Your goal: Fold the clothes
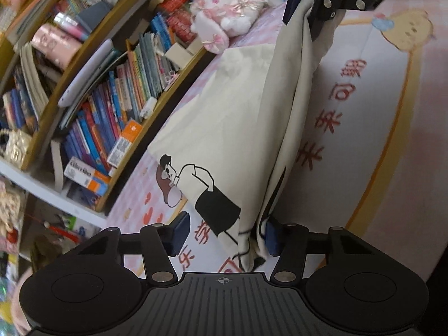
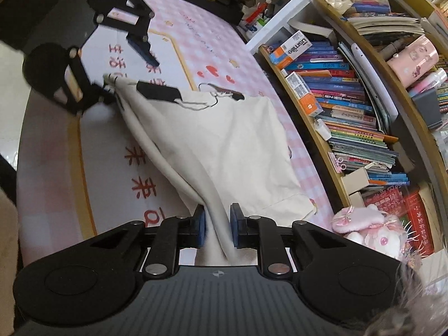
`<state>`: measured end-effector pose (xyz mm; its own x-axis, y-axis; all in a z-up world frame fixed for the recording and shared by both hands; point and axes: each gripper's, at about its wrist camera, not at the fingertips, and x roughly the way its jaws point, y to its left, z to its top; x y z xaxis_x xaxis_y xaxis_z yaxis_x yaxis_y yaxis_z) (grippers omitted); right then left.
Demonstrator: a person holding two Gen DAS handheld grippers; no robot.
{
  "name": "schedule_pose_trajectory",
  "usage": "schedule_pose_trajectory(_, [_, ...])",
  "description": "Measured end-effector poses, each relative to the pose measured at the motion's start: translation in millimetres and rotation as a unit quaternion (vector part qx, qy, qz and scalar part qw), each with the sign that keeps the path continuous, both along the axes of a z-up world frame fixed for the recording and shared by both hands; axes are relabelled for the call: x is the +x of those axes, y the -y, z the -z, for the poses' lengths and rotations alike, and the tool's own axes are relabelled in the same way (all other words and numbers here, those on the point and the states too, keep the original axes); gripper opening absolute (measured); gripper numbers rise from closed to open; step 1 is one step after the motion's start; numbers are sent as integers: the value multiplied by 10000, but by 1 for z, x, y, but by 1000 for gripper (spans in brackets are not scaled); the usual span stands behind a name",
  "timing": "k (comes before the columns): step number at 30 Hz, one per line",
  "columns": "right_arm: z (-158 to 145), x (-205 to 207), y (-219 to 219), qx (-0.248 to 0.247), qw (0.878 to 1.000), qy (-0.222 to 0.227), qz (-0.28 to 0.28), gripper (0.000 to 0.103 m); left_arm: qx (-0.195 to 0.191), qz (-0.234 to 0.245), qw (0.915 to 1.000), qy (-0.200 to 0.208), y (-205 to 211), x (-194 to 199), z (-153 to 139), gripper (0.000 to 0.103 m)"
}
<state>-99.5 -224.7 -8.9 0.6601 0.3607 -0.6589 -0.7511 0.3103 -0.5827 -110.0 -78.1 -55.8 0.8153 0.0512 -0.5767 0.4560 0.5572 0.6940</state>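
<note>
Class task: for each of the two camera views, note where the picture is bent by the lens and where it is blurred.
Left wrist view: the bookshelf curves strongly, a fisheye effect, and the corners are black; the pink mat at right looks soft and smeared. Right wrist view: the shelves bow in the same way; the left gripper at upper left is a little blurred, while the cream shirt is fairly sharp.

Matte black left gripper [image 1: 224,236] and right gripper [image 2: 217,228], alike. Blue ribbed pads [image 1: 180,231] lining the jaws. Behind the jaws, linked black arms pinned by silver screws [image 2: 156,268], round discs, ribbed plate with crosshair mark.
</note>
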Motion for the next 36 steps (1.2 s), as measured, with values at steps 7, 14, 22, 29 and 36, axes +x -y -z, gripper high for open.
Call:
schedule_pose_trajectory(7, [24,-5,4,-309,9994,-163,-28,22,203,417,9988,-173,-1,-6,5,34])
schedule_pose_trajectory(14, [30,-9,7,-329,9985,-439,-10,12,-8,617,9956,-700,-2,-7,-5,8])
schedule_pose_trajectory(22, [-19,-1,29,423,9857,-1609,259,10,-661,850,9826,-1511,-16,-21,-64,8])
schedule_pose_trajectory(29, [-75,-3,53,1064,9611,-2535,255,8,-1555,597,9744,-1509,-30,-13,-123,8])
schedule_pose_trajectory(36, [-125,22,59,1751,9638,-1952,475,8,-1858,164,9797,-732,-31,38,-149,8])
